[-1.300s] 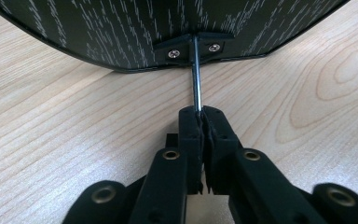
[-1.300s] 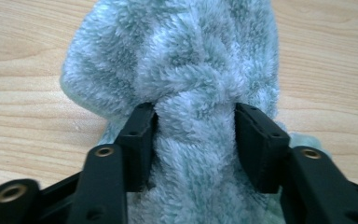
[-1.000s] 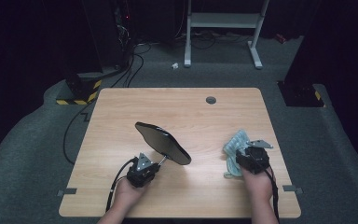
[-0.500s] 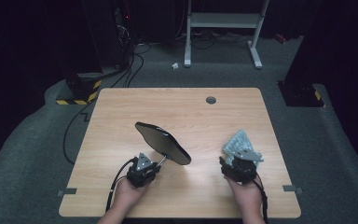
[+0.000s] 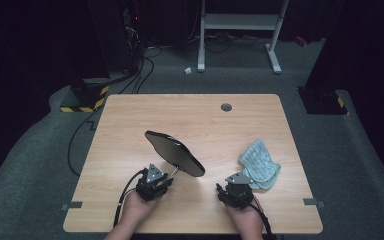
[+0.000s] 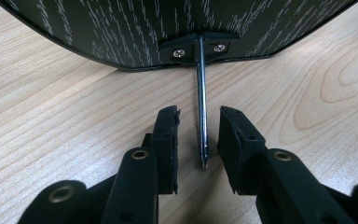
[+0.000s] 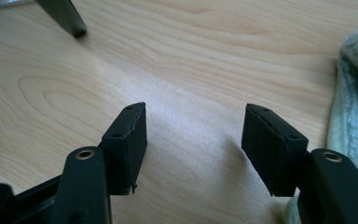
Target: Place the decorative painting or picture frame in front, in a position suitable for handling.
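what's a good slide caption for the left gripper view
Left gripper with jaws just opened off the thin metal rod of a dark oval mirror resting on the wooden table.

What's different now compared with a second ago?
The right gripper let go of the blue-green cloth and drew back toward the person; its fingers are open over bare wood. The left gripper's fingers have just been opening, so the mirror's metal rod sits loose between them. The mirror and left hand stayed put.
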Demonstrator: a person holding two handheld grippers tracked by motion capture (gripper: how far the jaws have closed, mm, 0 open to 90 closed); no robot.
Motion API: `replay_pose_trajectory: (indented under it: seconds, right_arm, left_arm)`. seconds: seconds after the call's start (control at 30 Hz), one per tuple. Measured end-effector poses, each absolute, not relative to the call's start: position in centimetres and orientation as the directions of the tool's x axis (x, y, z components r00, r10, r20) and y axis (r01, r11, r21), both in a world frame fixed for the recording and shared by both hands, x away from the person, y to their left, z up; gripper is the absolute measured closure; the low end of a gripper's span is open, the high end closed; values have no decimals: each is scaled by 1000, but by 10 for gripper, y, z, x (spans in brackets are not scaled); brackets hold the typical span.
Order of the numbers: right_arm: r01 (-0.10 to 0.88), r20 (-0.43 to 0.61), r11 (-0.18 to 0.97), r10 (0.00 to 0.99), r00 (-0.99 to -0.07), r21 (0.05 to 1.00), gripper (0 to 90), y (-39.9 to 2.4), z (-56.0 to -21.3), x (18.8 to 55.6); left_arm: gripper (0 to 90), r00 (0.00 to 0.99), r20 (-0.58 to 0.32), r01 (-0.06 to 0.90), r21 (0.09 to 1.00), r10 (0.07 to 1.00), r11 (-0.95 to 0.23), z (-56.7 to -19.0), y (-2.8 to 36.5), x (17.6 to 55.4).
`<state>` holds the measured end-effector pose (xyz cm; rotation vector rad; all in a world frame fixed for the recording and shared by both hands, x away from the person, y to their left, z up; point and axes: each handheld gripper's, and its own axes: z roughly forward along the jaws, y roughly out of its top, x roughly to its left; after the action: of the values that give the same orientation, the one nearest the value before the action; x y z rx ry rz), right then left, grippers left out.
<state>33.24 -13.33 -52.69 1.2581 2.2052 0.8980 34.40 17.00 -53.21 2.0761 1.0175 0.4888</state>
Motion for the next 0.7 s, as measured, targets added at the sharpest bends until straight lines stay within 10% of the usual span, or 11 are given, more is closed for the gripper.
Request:
replay_pose_trajectory:
  seconds: [0.7]
  right_arm:
    - [594, -25, 329, 887, -461, 734, 444, -137, -529, 330]
  left_arm:
    - [593, 601, -18, 519, 769, 799, -372, -532, 172, 345]
